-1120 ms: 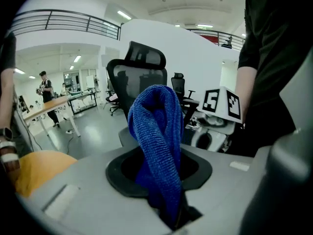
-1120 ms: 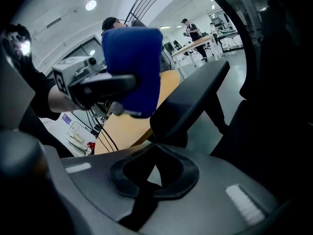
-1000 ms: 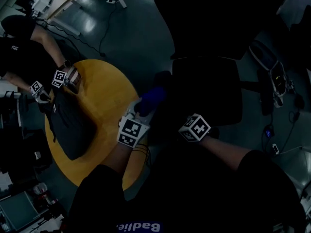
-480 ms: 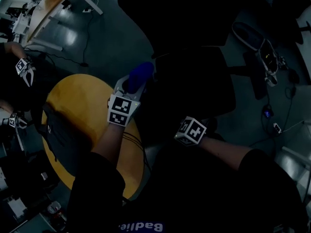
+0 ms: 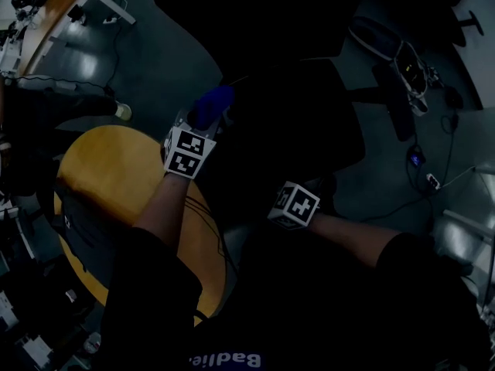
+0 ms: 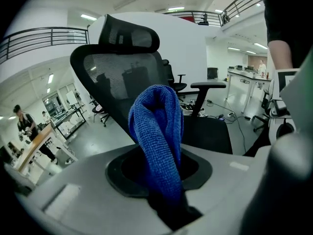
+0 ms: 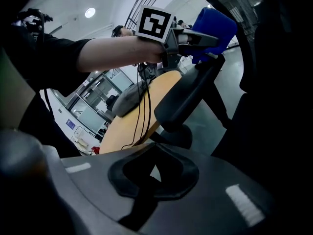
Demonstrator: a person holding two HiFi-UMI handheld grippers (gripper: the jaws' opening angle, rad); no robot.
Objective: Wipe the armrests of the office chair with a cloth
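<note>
A black mesh office chair [image 5: 294, 130] stands in front of me; its backrest [image 6: 124, 77] fills the left gripper view. My left gripper [image 5: 205, 118] is shut on a blue cloth [image 5: 213, 105] and holds it at the far end of the chair's left armrest [image 7: 188, 94]. The cloth [image 6: 159, 136] stands up folded out of the jaws. From the right gripper view, the cloth [image 7: 212, 26] appears to rest on the armrest's tip. The chair's other armrest [image 6: 208, 85] shows beyond. My right gripper [image 5: 302, 195] hangs low by the seat's front with its jaws together and nothing in them.
A round wooden table [image 5: 116, 168] stands close to the chair's left side, with a dark bag [image 5: 85, 230] on it. Cables and a power strip [image 5: 414, 161] lie on the floor at right. Another person's arm [image 5: 54, 103] reaches in at far left.
My left gripper has carried the cloth away from me along the left armrest. The right gripper has stayed near the seat's front.
</note>
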